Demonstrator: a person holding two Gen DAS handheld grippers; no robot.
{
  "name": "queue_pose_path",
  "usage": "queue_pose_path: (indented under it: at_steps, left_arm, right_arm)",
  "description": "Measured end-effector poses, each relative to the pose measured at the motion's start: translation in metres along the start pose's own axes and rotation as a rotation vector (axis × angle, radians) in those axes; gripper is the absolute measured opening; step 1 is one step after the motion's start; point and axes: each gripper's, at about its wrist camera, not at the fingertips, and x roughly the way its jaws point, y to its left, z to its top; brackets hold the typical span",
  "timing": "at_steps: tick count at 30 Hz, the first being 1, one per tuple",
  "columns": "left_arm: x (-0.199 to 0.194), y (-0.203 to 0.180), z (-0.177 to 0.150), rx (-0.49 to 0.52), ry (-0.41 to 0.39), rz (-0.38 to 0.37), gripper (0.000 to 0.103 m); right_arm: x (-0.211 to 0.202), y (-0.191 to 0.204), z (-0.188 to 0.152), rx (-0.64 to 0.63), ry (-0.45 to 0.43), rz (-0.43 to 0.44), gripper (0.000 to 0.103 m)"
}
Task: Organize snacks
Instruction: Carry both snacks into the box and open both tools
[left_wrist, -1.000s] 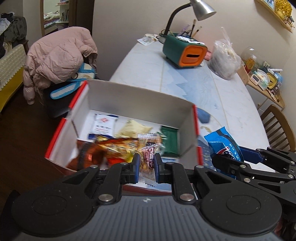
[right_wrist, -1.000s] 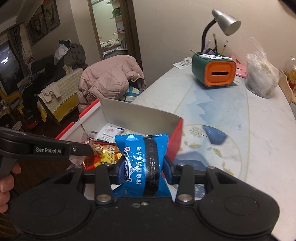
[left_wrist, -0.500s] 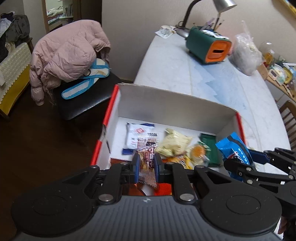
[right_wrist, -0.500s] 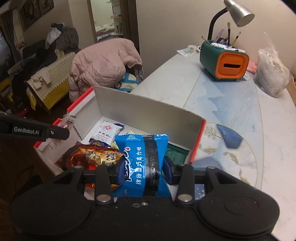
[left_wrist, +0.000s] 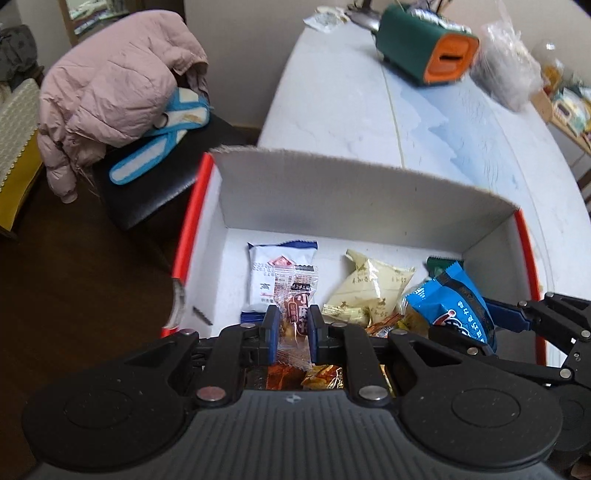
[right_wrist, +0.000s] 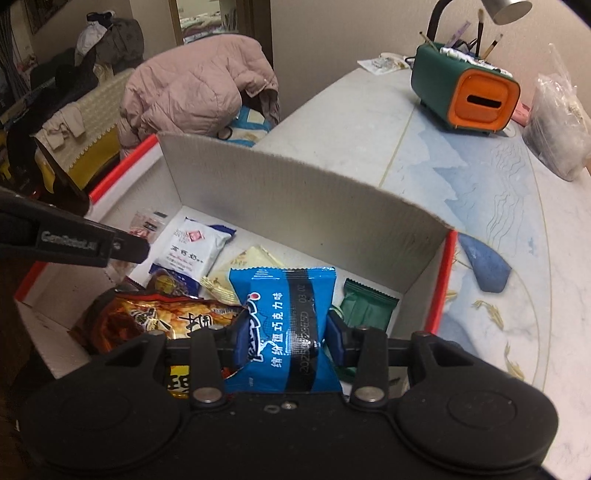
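Note:
A white cardboard box with red rims (left_wrist: 332, 192) (right_wrist: 295, 195) sits at the table's near end. My left gripper (left_wrist: 292, 328) is shut on a small clear-and-red candy packet (left_wrist: 297, 310), held over the box's left half. My right gripper (right_wrist: 286, 334) is shut on a blue snack packet (right_wrist: 284, 325), held over the box's right half; it also shows in the left wrist view (left_wrist: 448, 304). In the box lie a white packet (left_wrist: 271, 273), a pale yellow packet (left_wrist: 369, 291), a green packet (right_wrist: 364, 304) and an orange-brown bag (right_wrist: 159, 317).
A green-and-orange holder (right_wrist: 465, 92) with brushes, a lamp and a clear plastic bag (right_wrist: 561, 125) stand at the table's far end. A chair with a pink jacket (left_wrist: 118, 96) is to the left of the box. The marble table (left_wrist: 351, 110) stretches beyond the box.
Both grippers have moved forward and lower over the box, each still holding its packet. The box now fills more of both views.

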Motion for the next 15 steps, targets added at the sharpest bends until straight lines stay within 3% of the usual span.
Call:
queue_pose_path:
  at_steps: [7,15]
  left_arm:
    - [0.024,-0.005,0.0,0.019,0.072,-0.01,0.015]
    - [0.029,-0.005,-0.005,0.018,0.087,-0.012,0.016]
  right_arm:
    - [0.008,0.001,0.0,0.002,0.026,0.0,0.04]
    - [0.008,-0.001,-0.001,0.009,0.022,0.01,0.042]
